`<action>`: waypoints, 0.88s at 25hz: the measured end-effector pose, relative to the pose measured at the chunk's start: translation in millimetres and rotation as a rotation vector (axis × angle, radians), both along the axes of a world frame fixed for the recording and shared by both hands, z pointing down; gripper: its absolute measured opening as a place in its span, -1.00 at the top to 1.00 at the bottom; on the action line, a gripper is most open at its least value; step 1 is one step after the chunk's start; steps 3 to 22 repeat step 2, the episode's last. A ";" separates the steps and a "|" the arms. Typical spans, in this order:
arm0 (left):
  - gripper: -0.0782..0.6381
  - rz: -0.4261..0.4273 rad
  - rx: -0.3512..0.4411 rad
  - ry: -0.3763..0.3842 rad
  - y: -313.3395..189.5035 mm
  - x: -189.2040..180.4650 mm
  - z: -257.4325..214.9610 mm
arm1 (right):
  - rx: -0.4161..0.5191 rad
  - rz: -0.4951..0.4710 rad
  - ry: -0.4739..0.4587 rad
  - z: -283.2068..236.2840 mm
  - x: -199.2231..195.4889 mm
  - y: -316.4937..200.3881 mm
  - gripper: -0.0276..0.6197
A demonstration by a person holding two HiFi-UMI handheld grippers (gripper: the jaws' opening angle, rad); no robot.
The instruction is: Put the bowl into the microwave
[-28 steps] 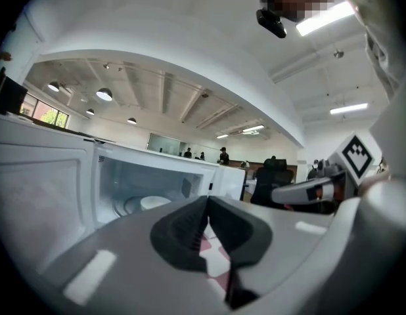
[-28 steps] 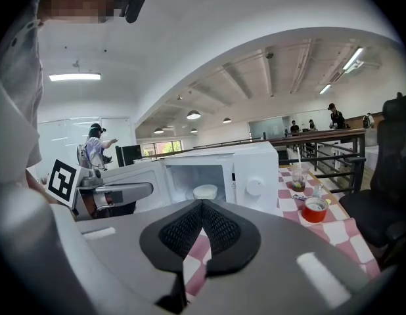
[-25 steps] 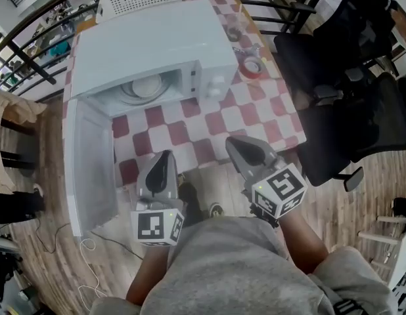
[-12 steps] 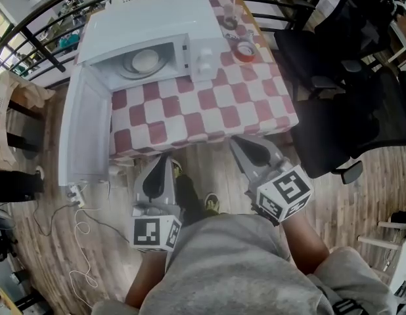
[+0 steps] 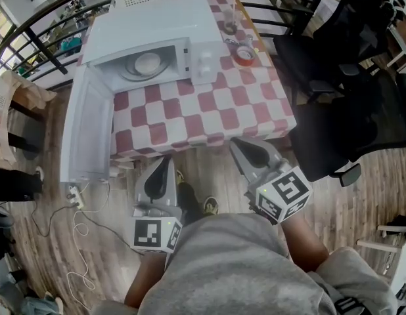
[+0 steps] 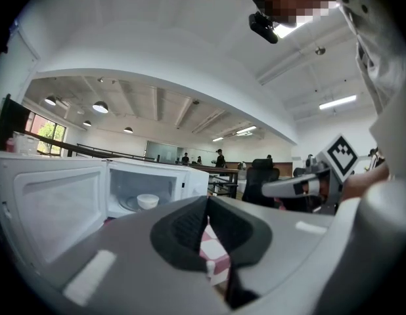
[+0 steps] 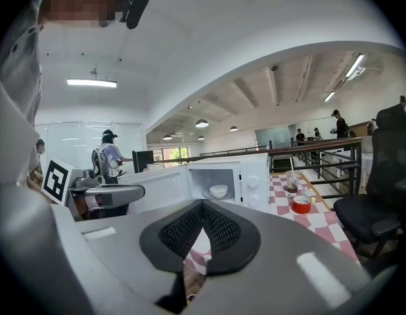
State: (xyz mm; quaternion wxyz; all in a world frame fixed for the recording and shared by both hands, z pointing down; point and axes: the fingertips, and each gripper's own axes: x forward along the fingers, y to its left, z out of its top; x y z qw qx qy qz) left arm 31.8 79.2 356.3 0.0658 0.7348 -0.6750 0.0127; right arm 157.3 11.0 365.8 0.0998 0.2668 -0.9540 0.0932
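Bowl [image 5: 148, 62] sits inside the microwave [image 5: 157, 21], which stands at the far left of the checkered table [image 5: 209, 110]. Microwave door [image 5: 85, 133] hangs wide open. Left tongs [image 5: 165, 161] and right tongs [image 5: 238, 143] are both pressed together, holding nothing, off the table's near edge and well apart from the microwave.

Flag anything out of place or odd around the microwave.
Only the door of the white microwave stands wide open, with the small white bowl already inside. Nothing looks spilled, tipped or damaged on the red-checked tablecloth.
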 end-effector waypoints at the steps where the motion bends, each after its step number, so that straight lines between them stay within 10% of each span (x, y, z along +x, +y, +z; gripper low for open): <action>1: 0.75 0.007 0.002 -0.009 -2.3 3.3 -0.1 | -0.003 0.000 0.000 0.9 0.9 -1.5 0.92; 22: 0.75 0.014 0.003 -0.017 -4.7 6.7 -0.2 | -0.005 0.001 0.000 1.7 1.7 -3.0 0.92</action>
